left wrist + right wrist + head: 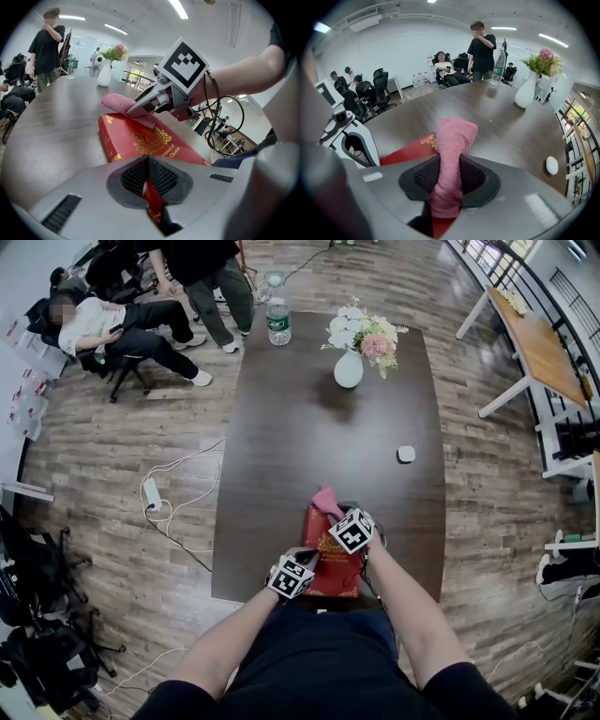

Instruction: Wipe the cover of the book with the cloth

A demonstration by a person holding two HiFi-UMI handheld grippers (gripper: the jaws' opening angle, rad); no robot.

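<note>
A red book [330, 559] with gold print on its cover lies flat at the near edge of the dark table [281, 427]. My left gripper [298, 570] is shut on the book's near corner [152, 201], its jaws pinching the cover's edge. My right gripper [352, 524] is shut on a pink cloth [452, 154]. The cloth [129, 105] sticks out past the jaws and rests on the far end of the book's cover [154, 140]. In the head view the cloth [327, 500] shows at the book's far edge.
A white vase of flowers [350, 362] and a water bottle [278, 322] stand at the table's far end. A small white object [406, 454] lies to the right. A person sits in a chair [112, 329] and another stands [211, 287] beyond the table.
</note>
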